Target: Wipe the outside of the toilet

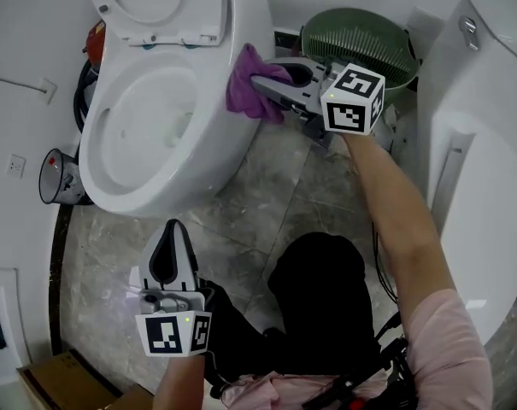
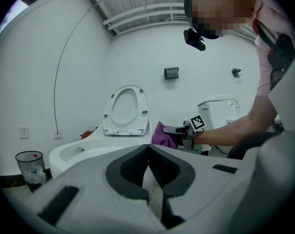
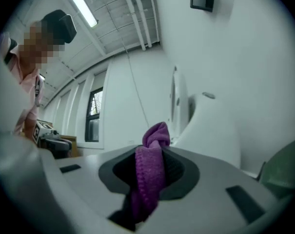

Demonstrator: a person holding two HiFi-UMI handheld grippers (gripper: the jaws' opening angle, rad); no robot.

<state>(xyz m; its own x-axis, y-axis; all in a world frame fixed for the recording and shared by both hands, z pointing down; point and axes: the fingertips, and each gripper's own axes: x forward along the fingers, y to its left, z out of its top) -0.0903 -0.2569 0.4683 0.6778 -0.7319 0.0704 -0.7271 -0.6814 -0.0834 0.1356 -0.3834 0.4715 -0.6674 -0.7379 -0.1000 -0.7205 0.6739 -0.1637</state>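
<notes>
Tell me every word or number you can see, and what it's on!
No text here can be read.
Left cube, on the left gripper: black-and-white squares, no letters.
Right cube, on the right gripper: squares too.
Purple cloth in its jaws: plain.
Sticker on the other toilet's tank: too small to read.

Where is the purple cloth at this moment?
The purple cloth is at top centre of the head view, clamped in the right gripper against the outside wall of the toilet bowl, left of the green basket.
</notes>
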